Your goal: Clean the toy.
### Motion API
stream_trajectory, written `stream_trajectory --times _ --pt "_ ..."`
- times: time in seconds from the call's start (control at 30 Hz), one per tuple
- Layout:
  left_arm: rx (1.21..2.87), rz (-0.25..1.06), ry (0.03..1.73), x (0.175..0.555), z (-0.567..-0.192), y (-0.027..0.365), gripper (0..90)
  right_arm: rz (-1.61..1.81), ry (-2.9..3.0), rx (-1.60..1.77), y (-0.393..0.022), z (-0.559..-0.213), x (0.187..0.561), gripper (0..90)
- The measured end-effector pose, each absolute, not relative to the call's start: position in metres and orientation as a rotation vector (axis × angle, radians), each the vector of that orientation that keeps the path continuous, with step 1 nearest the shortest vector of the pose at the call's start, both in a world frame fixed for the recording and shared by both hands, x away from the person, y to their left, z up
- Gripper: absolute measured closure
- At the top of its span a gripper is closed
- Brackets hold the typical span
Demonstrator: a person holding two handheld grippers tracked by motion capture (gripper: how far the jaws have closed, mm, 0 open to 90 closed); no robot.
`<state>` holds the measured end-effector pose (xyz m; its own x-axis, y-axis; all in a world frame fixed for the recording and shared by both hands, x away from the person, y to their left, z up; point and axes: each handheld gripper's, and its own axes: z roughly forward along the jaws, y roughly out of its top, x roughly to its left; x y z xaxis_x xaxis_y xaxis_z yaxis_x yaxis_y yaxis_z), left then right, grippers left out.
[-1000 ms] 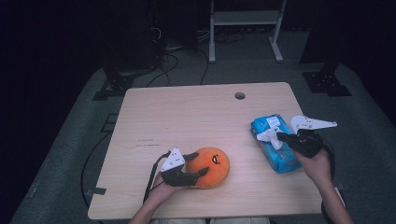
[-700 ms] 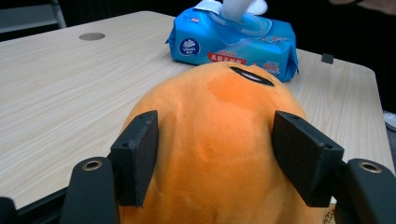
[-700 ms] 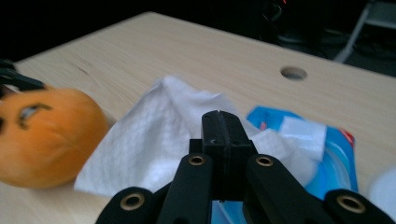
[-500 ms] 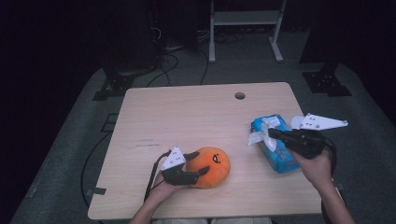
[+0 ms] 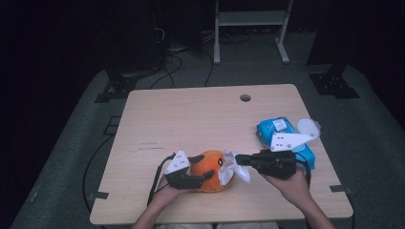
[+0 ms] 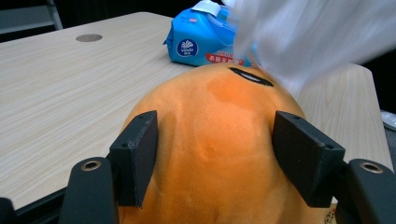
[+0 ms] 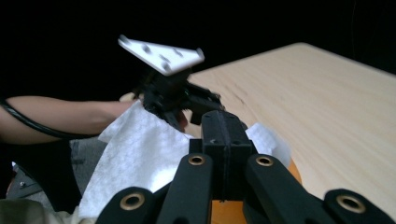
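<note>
An orange plush toy (image 5: 212, 162) with a dark mouth mark sits near the table's front edge, and my left gripper (image 5: 204, 167) is shut on it. In the left gripper view the two black pads (image 6: 137, 154) press into the sides of the plush (image 6: 215, 116). My right gripper (image 5: 239, 160) is shut on a white wipe (image 5: 236, 171), which lies against the toy's right side. In the right gripper view the jaws (image 7: 226, 128) are closed together on the wipe (image 7: 140, 149), with the left gripper (image 7: 173, 100) beyond. The wipe (image 6: 303, 37) hangs over the plush.
A blue pack of wipes (image 5: 272, 129) lies at the table's right with its white lid (image 5: 308, 126) flipped open. The wooden table (image 5: 191, 114) has a round hole (image 5: 245, 98) near its far edge. Dark floor, cables and a white stand lie beyond.
My right gripper has moved left from the blue pack to the plush, carrying the white wipe. The left gripper and the plush stayed put.
</note>
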<state>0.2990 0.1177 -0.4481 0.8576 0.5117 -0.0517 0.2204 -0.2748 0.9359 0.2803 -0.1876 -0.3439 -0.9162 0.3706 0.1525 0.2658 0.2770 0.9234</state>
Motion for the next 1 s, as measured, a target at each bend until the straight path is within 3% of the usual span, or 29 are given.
stream_trajectory --times 0.3,0.37,0.43,0.57,0.73,0.83,1.0 --pt "1.861 0.307 0.543 0.3 -0.449 0.116 32.8 1.482 2.487 0.652 -0.159 -0.408 0.3 87.1" --pt "1.861 0.308 0.545 0.3 -0.449 0.115 32.6 1.474 2.477 0.608 -0.155 -0.41 0.298 76.9" --pt "1.864 0.303 0.544 0.3 -0.448 0.115 32.5 1.485 2.488 0.596 -0.152 -0.41 0.299 60.6" --pt "1.887 0.292 0.526 0.301 -0.447 0.114 32.8 1.393 2.451 0.518 -0.142 -0.414 0.294 54.5" --pt "1.921 0.264 0.501 0.303 -0.442 0.117 32.3 1.369 2.405 0.512 -0.14 -0.424 0.297 54.9" --pt "1.898 0.207 0.532 0.304 -0.431 0.127 22.2 1.375 2.386 0.555 -0.142 -0.429 0.3 57.0" --pt "1.947 0.218 0.509 0.302 -0.435 0.126 21.1 1.405 2.394 0.682 -0.147 -0.434 0.31 71.3"
